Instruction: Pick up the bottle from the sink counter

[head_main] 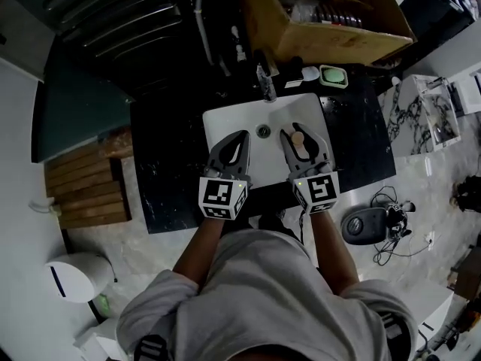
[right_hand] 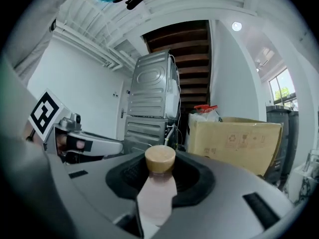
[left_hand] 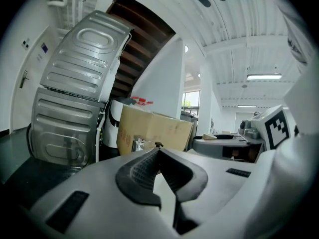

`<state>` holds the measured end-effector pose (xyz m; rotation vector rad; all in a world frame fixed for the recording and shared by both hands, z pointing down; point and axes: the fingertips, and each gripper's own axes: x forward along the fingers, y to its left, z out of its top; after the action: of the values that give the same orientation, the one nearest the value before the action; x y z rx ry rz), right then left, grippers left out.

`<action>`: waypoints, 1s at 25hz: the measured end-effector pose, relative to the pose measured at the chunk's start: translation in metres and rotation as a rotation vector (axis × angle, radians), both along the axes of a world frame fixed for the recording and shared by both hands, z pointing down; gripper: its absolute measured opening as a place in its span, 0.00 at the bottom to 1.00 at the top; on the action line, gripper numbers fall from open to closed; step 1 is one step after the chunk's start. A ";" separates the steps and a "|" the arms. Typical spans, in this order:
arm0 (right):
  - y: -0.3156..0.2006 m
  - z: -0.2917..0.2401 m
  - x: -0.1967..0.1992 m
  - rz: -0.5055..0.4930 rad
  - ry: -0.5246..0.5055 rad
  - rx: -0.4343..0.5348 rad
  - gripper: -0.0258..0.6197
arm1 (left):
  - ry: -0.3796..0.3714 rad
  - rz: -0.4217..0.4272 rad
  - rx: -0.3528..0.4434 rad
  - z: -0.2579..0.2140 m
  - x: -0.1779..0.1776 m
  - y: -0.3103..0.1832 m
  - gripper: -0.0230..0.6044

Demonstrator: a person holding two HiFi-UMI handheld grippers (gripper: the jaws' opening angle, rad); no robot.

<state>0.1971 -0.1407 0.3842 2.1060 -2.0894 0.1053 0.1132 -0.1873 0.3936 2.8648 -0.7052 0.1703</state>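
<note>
The bottle [head_main: 299, 143] is pale pink with a round wooden cap. It stands between the jaws of my right gripper [head_main: 302, 135], which is shut on it above the white sink [head_main: 225, 126]. In the right gripper view the bottle [right_hand: 157, 188] rises upright between the dark pads, its cap level with the fingertips of the right gripper [right_hand: 160, 156]. My left gripper [head_main: 239, 140] hovers beside it over the sink's left half, jaws together and holding nothing. The left gripper view shows the left gripper [left_hand: 158, 151] with its tips meeting.
A faucet [head_main: 267, 81] stands at the sink's far rim on the black counter [head_main: 173, 171]. A green soap dish [head_main: 334, 75] and a cardboard box [head_main: 323, 13] lie behind. Wooden slats [head_main: 86, 186] are on the left. A metal washing machine [left_hand: 75, 108] stands ahead.
</note>
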 end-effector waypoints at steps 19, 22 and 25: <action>0.042 -0.039 0.022 -0.039 0.017 0.072 0.24 | 0.001 -0.008 0.067 -0.033 0.032 0.047 0.05; 0.040 -0.040 0.022 -0.047 0.020 0.077 0.24 | 0.000 -0.009 0.073 -0.034 0.035 0.048 0.05; 0.039 -0.038 0.020 -0.060 0.020 0.072 0.24 | -0.001 -0.009 0.074 -0.033 0.035 0.050 0.05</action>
<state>0.2172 -0.1020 0.3462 2.0728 -2.1743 0.0014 0.1487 -0.1372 0.3608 2.9308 -0.7397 0.1476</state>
